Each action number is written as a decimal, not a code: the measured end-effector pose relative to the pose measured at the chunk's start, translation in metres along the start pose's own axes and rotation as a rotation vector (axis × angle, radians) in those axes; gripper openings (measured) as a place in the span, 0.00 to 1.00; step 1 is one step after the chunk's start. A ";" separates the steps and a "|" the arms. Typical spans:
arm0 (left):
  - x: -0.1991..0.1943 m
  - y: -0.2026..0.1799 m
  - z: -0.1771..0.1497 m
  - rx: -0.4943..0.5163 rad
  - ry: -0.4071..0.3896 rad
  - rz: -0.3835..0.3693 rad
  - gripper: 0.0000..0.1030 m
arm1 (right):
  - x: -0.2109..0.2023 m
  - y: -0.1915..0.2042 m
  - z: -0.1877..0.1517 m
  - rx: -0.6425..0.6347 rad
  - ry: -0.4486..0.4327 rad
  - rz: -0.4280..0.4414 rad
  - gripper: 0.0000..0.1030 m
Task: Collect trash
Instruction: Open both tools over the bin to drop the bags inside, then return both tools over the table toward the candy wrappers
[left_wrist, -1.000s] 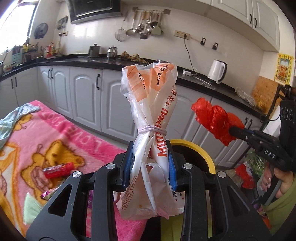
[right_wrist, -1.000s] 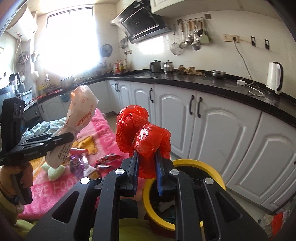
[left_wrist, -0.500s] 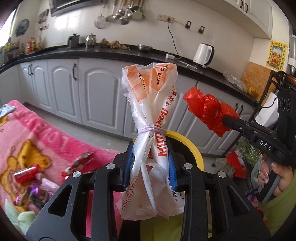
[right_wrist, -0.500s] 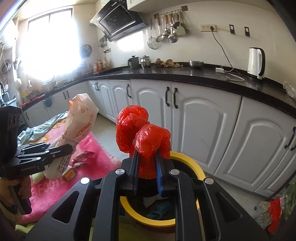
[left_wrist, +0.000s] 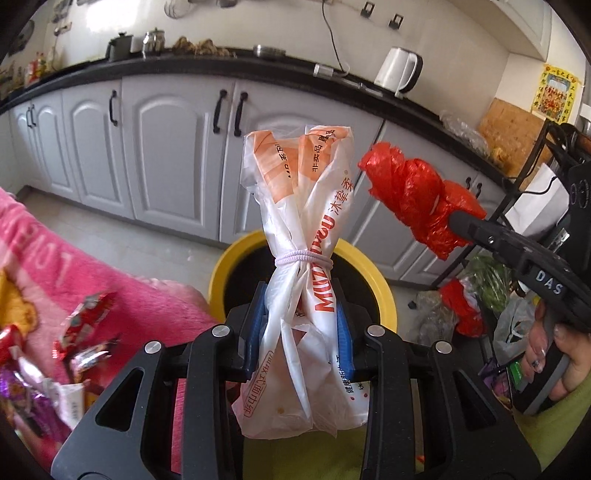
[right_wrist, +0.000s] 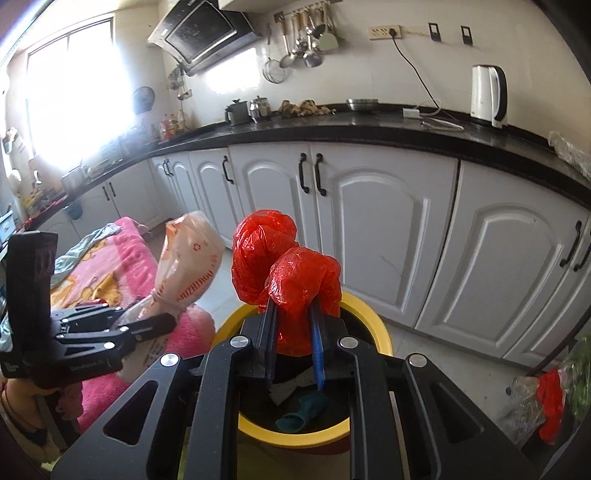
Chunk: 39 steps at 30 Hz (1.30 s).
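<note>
My left gripper (left_wrist: 301, 291) is shut on a white and orange plastic bag (left_wrist: 306, 229) tied with a pale band, held upright in front of a yellow-rimmed bin (left_wrist: 221, 266). My right gripper (right_wrist: 293, 314) is shut on a crumpled red plastic bag (right_wrist: 291, 266), just above the same yellow-rimmed bin (right_wrist: 369, 314), which has paper and a teal scrap inside. In the left wrist view the red plastic bag (left_wrist: 413, 192) hangs to the right of the white one. In the right wrist view the white bag (right_wrist: 188, 258) sits left of the bin.
A pink blanket (left_wrist: 74, 266) with several candy wrappers (left_wrist: 85, 325) lies at the left. White cabinets (right_wrist: 388, 229) under a black counter stand behind the bin. Loose bags (left_wrist: 461, 306) lie on the floor at the right. A person's hand (left_wrist: 554, 350) grips the right tool.
Both grippers have moved toward the bin and sunk, still holding their bags. The bin has grown larger in both views and the pink blanket has slid off to the left.
</note>
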<state>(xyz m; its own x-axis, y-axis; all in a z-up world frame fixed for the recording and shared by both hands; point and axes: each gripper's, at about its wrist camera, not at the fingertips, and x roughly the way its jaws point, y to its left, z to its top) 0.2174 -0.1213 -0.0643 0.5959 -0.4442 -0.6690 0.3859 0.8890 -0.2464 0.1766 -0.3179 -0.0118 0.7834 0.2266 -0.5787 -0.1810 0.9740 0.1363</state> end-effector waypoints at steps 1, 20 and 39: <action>0.005 0.000 -0.001 0.000 0.009 0.000 0.25 | 0.003 -0.002 -0.001 0.007 0.007 -0.002 0.15; 0.015 0.008 -0.004 -0.033 -0.007 0.040 0.66 | 0.012 -0.014 -0.005 0.064 0.006 -0.023 0.49; -0.070 0.040 -0.007 -0.124 -0.179 0.147 0.89 | -0.017 0.028 0.005 -0.025 -0.088 0.023 0.75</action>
<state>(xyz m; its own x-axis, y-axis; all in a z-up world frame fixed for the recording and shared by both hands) 0.1864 -0.0537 -0.0322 0.7585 -0.3125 -0.5719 0.2038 0.9473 -0.2473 0.1618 -0.2945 0.0060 0.8280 0.2491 -0.5023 -0.2137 0.9685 0.1280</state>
